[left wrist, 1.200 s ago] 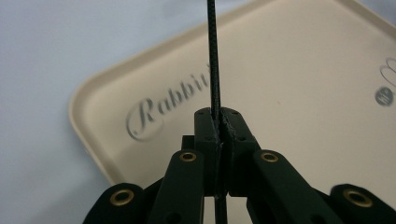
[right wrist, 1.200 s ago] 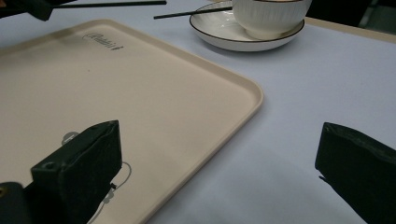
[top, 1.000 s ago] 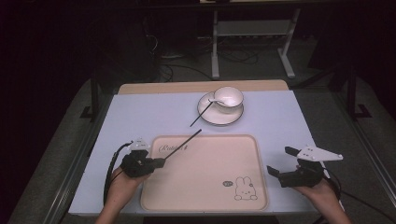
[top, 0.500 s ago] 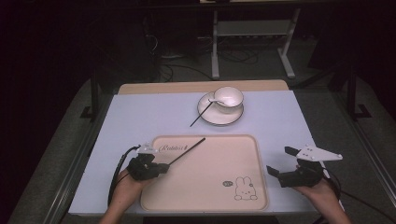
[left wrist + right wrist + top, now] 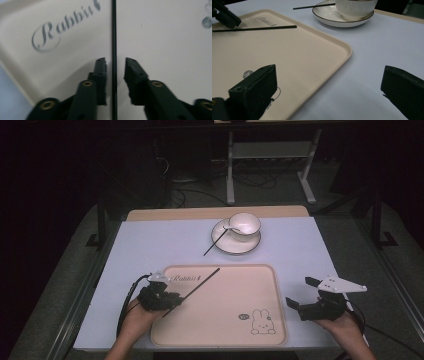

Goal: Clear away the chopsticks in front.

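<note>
Since the earlier frame, the left gripper (image 5: 115, 68) had lowered the chopstick (image 5: 191, 291) onto the tray (image 5: 225, 335), and its jaws had just been opening. It lay released between them. Placement appeared complete. Right gripper (image 5: 303, 293) rested open, empty.

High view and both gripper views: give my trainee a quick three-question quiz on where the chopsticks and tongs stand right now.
1. True or false: the thin black chopstick between the left tongs lies on the beige rectangular plastic tray.
2. Where does the second black chopstick rest? A) on the white saucer's rim B) inside the white ribbed cup C) on the tray
3. Fill in: the right tongs stand ___ above the pale blue table.

Key: 1 true; the jaws have just been opening, with gaps beside the stick. 2 A. 3 open.
</note>
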Demonstrator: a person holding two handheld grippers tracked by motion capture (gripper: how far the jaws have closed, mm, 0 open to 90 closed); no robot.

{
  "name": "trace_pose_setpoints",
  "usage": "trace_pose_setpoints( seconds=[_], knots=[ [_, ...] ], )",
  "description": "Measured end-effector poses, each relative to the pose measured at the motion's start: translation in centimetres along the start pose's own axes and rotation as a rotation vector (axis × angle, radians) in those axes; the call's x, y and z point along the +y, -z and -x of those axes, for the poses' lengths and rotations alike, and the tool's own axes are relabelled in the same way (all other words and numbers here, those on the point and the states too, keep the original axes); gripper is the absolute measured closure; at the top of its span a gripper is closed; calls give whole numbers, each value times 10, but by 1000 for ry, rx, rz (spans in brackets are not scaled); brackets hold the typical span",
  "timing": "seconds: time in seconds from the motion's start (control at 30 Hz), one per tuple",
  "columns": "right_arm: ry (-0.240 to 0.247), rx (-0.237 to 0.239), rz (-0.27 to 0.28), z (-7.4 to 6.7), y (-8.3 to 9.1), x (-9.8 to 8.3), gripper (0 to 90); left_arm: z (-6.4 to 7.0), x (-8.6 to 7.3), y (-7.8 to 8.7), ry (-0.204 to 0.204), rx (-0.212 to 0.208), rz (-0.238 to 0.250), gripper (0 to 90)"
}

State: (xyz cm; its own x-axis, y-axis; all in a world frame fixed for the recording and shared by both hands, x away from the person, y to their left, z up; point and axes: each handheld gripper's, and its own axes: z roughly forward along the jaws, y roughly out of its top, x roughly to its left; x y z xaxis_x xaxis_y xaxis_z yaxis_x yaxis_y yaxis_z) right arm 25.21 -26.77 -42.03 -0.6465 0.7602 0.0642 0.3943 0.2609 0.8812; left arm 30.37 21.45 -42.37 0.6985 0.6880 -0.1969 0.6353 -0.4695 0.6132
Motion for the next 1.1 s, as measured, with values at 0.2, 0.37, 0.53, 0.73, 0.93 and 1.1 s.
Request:
trace_pose_setpoints(
  seconds=[0.2, 0.37, 0.53, 0.73, 0.93, 1.1],
  knots=[
    [-7, -4, 1, 0, 1, 0, 0, -7, 36, -7, -26, 9, 18, 428],
    [-9, -5, 7, 1, 1, 0, 0, -14, 77, -17, -59, 18, 53, 367],
    [-12, -3, 12, 1, 2, -1, 1, -24, 117, -33, -76, 24, 71, 365],
    [-17, -1, 17, 1, 3, -1, 0, -34, 155, -59, -82, 31, 102, 373],
    [-24, 2, 20, 3, 3, -2, 0, -42, 186, -88, -99, 79, 86, 449],
    [-23, 9, 19, 3, 3, -2, 0, -46, 199, -109, -79, 98, 78, 561]
  ],
)
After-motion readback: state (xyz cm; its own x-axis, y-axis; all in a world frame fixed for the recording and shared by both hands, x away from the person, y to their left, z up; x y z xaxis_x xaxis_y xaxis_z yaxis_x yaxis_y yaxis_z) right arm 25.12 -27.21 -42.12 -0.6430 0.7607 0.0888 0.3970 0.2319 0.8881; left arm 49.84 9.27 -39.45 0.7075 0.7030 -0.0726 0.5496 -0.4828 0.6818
